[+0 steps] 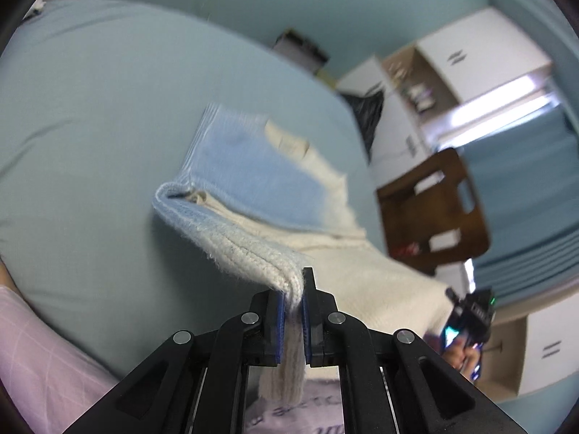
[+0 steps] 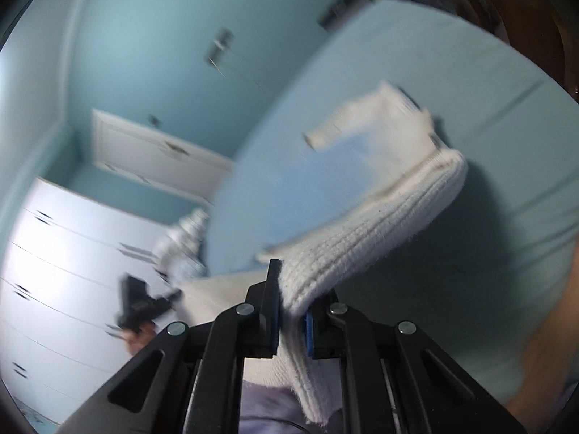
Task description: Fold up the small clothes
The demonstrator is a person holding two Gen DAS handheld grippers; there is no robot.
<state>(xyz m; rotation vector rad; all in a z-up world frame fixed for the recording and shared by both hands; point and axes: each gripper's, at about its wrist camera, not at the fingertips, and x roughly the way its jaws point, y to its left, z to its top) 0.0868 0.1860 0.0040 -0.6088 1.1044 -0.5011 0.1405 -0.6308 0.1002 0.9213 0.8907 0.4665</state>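
Above the bed (image 1: pixel 90 108), the left gripper (image 1: pixel 291 311) pinched one ribbed hem corner of the cream-and-blue sweater (image 1: pixel 253 195) and the right gripper (image 2: pixel 291 320) pinched the other, so either shallow bite could likely slip and drop it.

Fuzzy ribbed knit sweater (image 1: pixel 253 188), smooth cloth bedsheet (image 1: pixel 90 108).

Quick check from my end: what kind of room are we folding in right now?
Most likely a bedroom. The knit garment is held up over a wide bed with a pale blue sheet, white drawer units stand along the blue wall, and a white cupboard sits beside a wooden chair.
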